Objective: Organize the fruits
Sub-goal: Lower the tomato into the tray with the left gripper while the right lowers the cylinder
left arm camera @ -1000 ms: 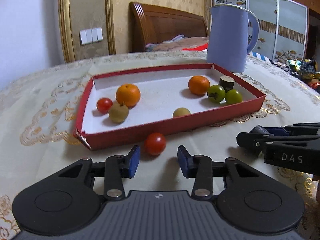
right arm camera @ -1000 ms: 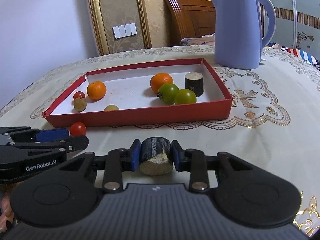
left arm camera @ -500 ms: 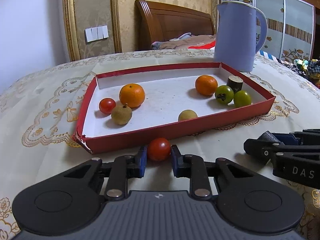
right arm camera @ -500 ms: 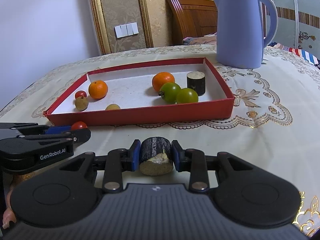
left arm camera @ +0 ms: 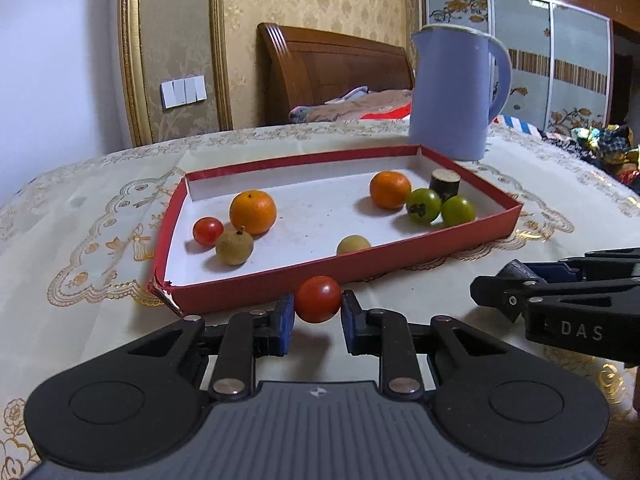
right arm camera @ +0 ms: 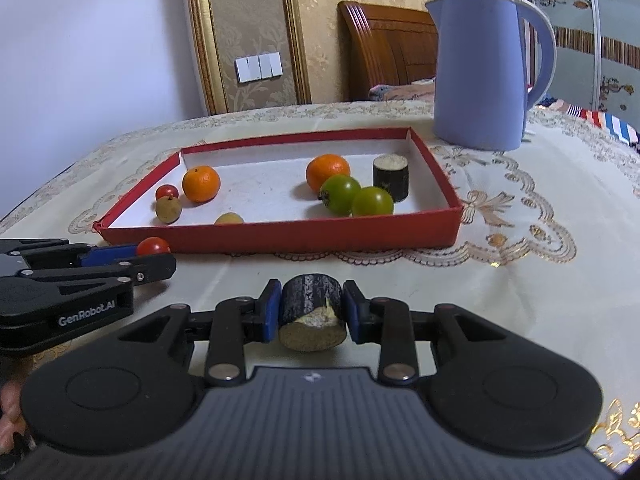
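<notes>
A red tray (left arm camera: 256, 296) (right arm camera: 280, 236) with a white floor lies on the cream tablecloth. It holds two oranges (left arm camera: 253, 212) (left arm camera: 390, 190), a red tomato (left arm camera: 207, 231), two brownish fruits (left arm camera: 234, 247), two green fruits (left arm camera: 424, 205) and a dark cut cylinder (left arm camera: 445, 184). My left gripper (left arm camera: 316, 316) is shut on a red tomato (left arm camera: 318, 299) (right arm camera: 152, 246) just in front of the tray's near wall. My right gripper (right arm camera: 310, 308) is shut on a dark-skinned cylinder piece (right arm camera: 312, 312) with a pale cut end, to the right of the left gripper (right arm camera: 160, 266).
A tall lilac jug (left arm camera: 456, 92) (right arm camera: 484, 72) stands behind the tray's far right corner. Beyond the table are a wooden headboard (left arm camera: 336, 76), bedding and a wardrobe. The cloth to the right of the tray (right arm camera: 540, 208) is bare.
My left gripper slid forward and its jaws closed on the red tomato, which now sits a little higher against the tray wall. The right gripper kept its hold and place.
</notes>
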`<state>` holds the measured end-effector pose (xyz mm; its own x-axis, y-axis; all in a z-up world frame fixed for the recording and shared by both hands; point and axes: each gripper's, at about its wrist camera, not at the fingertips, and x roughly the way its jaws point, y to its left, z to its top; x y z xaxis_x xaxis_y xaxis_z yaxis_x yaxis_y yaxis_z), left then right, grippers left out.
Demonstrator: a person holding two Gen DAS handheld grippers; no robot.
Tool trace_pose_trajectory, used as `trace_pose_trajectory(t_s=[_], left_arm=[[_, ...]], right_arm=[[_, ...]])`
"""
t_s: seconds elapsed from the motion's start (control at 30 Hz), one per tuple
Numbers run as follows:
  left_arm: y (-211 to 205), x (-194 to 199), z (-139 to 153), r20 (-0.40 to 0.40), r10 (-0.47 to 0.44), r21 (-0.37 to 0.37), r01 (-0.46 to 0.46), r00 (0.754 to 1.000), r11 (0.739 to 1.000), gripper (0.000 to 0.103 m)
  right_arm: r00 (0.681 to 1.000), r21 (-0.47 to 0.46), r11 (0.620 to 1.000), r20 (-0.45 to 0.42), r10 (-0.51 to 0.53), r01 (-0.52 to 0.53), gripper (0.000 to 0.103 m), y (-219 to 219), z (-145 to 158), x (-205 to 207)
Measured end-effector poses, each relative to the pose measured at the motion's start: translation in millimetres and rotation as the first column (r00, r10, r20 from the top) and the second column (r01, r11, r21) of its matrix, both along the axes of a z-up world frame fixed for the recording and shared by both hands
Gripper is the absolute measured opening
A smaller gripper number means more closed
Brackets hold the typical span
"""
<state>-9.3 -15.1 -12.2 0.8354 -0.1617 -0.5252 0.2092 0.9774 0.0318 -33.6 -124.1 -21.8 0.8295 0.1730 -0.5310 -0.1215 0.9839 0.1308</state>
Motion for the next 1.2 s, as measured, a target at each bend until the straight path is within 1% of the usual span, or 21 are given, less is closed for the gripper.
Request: trace_pose_trajectory(t_s=[0.3, 0.53, 0.6, 0.7, 0.77, 1.0, 1.13, 1.2], left_arm=[[-2.1, 5.3, 17.0, 0.018, 0.008, -0.037, -0.007, 1.0, 0.999, 0.024], [-0.7, 27.9, 22.0, -0.01, 0.04, -0.064, -0.041, 0.999, 0.997, 0.024], [-0.7, 36.3, 22.6, -0.015, 0.053, -0.06, -0.054, 0.998, 0.997, 0.024], [-0.9, 47.2, 20.0, -0.023, 0.077, -0.047, -0.078, 0.997, 0.996, 0.024], [0.3, 54.4, 17.6, -0.035, 0.088, -0.052, -0.089, 0.996, 0.995, 0.024], [0.9, 71.4, 8.0, -0.056, 0.123, -0.023, -0.124, 0.991, 0.992, 0.024], [0.6, 79.3, 4.0, -0.066, 0.135, -0.014, -0.137, 0.989, 0.991, 0.024], [0.9, 82.4, 2.9, -0.066, 0.141, -0.014, -0.143, 0.988, 0.99, 0.024]], right_arm=[[0.997, -0.028, 0.999, 0.069, -0.02, 0.022, 0.031, -2.3, 24.0, 10.1], [0.995, -0.039, 0.999, 0.102, -0.016, 0.02, 0.031, 5.6, 33.8, 29.7], [0.994, -0.055, 0.998, 0.109, -0.011, 0.017, 0.031, 10.1, 35.8, 39.1], [0.996, -0.065, 0.998, 0.094, -0.008, 0.014, 0.031, 15.1, 33.8, 53.7], [0.997, -0.07, 0.998, 0.083, 0.006, 0.0, 0.031, 18.6, 31.3, 61.6], [0.998, -0.151, 0.988, 0.055, 0.028, -0.019, 0.031, 35.5, 16.7, 82.8], [0.999, -0.159, 0.987, 0.034, 0.032, -0.026, 0.031, 40.1, 10.2, 93.8], [0.999, -0.166, 0.986, 0.041, 0.033, -0.026, 0.031, 42.1, 9.7, 96.4]])
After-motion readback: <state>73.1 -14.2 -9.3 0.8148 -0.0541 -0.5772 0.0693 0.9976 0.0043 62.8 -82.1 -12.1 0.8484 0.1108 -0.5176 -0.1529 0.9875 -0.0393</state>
